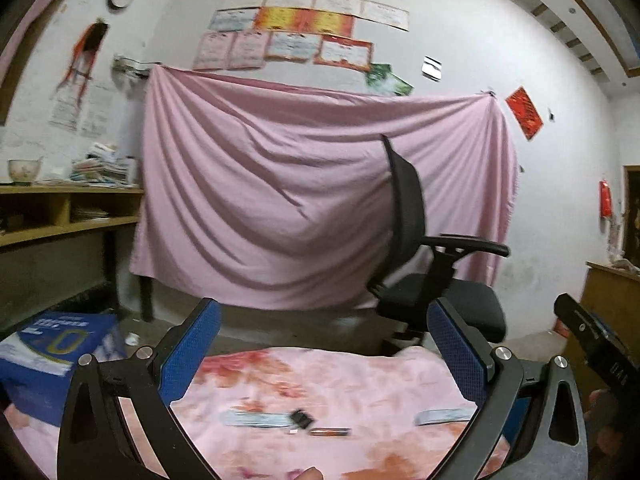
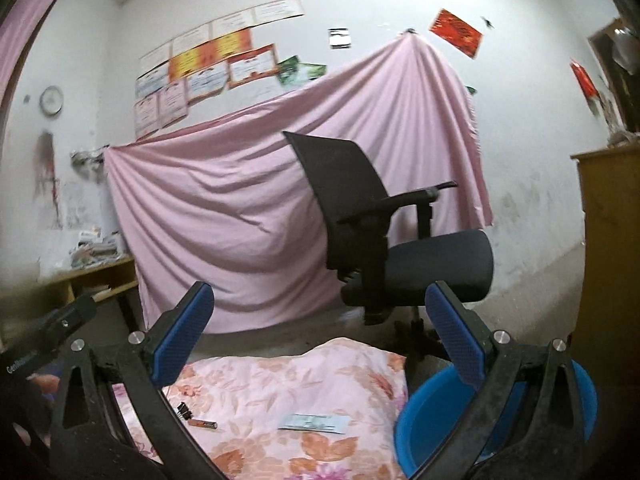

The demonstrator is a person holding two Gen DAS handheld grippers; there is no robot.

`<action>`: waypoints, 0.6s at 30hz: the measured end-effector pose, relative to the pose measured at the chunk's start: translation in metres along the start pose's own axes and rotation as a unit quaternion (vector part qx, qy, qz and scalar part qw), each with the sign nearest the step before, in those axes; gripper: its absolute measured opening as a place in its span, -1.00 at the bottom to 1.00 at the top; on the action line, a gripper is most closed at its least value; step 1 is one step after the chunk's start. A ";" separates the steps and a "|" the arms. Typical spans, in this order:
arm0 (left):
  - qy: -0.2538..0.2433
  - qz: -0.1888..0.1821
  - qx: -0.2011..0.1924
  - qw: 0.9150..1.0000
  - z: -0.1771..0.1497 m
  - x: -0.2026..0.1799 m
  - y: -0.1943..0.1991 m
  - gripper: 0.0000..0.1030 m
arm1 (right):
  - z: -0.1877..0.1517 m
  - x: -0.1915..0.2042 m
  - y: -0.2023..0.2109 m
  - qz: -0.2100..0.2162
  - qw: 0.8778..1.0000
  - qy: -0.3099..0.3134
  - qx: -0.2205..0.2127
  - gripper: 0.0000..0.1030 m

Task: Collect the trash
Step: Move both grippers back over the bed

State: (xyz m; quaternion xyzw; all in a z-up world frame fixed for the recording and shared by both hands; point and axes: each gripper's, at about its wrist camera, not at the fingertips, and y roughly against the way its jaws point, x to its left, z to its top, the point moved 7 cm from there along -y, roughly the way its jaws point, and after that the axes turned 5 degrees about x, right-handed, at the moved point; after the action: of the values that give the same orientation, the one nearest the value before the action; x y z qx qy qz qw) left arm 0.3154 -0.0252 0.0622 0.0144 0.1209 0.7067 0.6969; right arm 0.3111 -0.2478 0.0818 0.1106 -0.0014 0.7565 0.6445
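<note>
Left wrist view: blurred binder clip (image 1: 301, 418) between paper slips.

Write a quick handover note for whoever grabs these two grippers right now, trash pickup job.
Left gripper: jaws open, empty, held above the floral quilt.
Right gripper: jaws open, empty, also above the quilt.
On the quilt: a paper slip, a second paper slip, a black binder clip and a small battery-like stick.
Blue basin sits at the quilt's right edge, probably the bin; what I can see of its inside looks bare.
Done: nothing picked up yet.
Left: all four pieces.
</note>
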 end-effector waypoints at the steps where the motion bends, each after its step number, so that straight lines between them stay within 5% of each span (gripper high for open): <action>1: 0.005 0.005 -0.003 1.000 -0.002 0.008 0.003 0.96 | -0.001 0.004 -0.001 0.003 1.000 0.004 -0.001 1.00; 9: 0.024 0.035 -0.022 0.999 -0.023 0.057 0.021 0.96 | -0.010 0.035 -0.001 0.010 0.998 0.055 -0.014 1.00; 18: 0.015 0.033 0.057 0.998 -0.050 0.092 0.000 0.96 | -0.040 0.071 -0.016 0.023 0.991 0.129 0.030 1.00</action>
State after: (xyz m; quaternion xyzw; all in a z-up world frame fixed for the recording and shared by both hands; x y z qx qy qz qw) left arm 0.3029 0.0580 0.0000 0.0474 0.1706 0.7215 0.6694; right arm 0.3103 -0.1699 0.0530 0.0316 0.1018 0.7790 0.6179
